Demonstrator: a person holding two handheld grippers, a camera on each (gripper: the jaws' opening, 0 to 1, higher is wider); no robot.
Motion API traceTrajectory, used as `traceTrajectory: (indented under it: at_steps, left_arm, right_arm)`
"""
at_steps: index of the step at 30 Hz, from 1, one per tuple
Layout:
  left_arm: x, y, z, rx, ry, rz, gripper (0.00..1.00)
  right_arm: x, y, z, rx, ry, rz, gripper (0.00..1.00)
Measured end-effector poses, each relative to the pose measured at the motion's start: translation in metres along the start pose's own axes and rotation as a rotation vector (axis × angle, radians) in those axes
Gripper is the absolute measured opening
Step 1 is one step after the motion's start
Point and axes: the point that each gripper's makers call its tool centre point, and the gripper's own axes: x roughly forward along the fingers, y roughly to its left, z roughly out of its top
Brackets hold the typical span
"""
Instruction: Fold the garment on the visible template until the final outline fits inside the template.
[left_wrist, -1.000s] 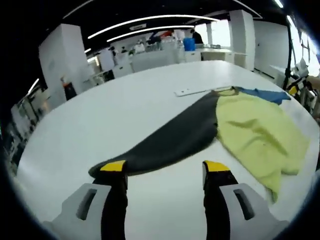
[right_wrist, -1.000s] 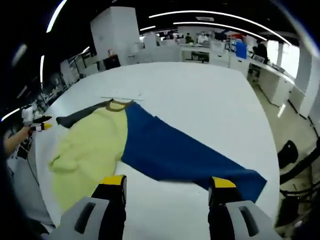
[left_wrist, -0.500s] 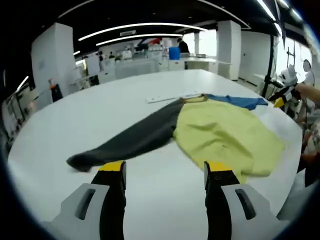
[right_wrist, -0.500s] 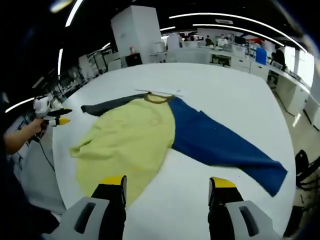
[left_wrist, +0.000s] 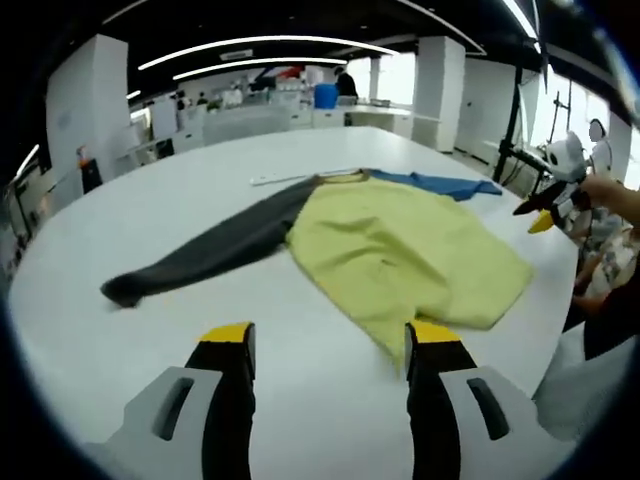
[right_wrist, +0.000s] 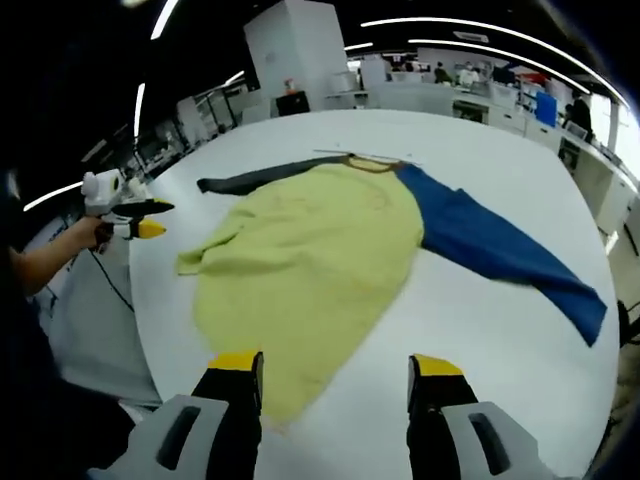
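The garment is spread flat on the table just ahead of the right gripper and the left gripper; both are held released, with nothing between their jaws. The yellow hem should probably be pinched at its two corners and carried evenly, so that no crease is dragged in.

Setting: large open-plan lab or workshop hall. Dark ceiling with long curved white light strips. Broad white square columns stand on the floor. Rows of white workbenches at the far side carry equipment, with a blue barrel-shaped container among them; a few people stand there, too small to detail. Foreground: big white smooth-topped table. Bright windows on one wall.
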Motion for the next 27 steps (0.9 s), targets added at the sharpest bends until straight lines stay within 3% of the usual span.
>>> traceTrajectory:
  at_steps: [5, 8, 11, 18, 24, 27]
  left_arm:
    - [0.004, -0.018, -0.015, -0.025, 0.027, -0.029, 0.54]
    - [0.007, -0.025, -0.019, -0.086, 0.008, -0.024, 0.52]
    - [0.01, -0.032, -0.027, -0.096, 0.02, -0.034, 0.5]
    - [0.017, -0.031, -0.042, -0.139, 0.044, -0.004, 0.44]
    - [0.027, -0.04, -0.048, -0.202, 0.045, -0.004, 0.36]
    - [0.028, -0.044, -0.049, -0.218, 0.043, -0.009, 0.32]
  right_arm:
    - [0.005, 0.014, -0.012, 0.026, 0.006, 0.01, 0.49]
    - [0.008, 0.02, -0.018, 0.028, 0.013, 0.0, 0.46]
    - [0.011, 0.026, -0.026, 0.047, 0.022, -0.006, 0.43]
    - [0.016, 0.035, -0.04, 0.061, 0.037, -0.034, 0.36]
    - [0.02, 0.036, -0.056, 0.091, 0.08, -0.109, 0.25]
    - [0.02, 0.035, -0.057, 0.103, 0.064, -0.157, 0.2]
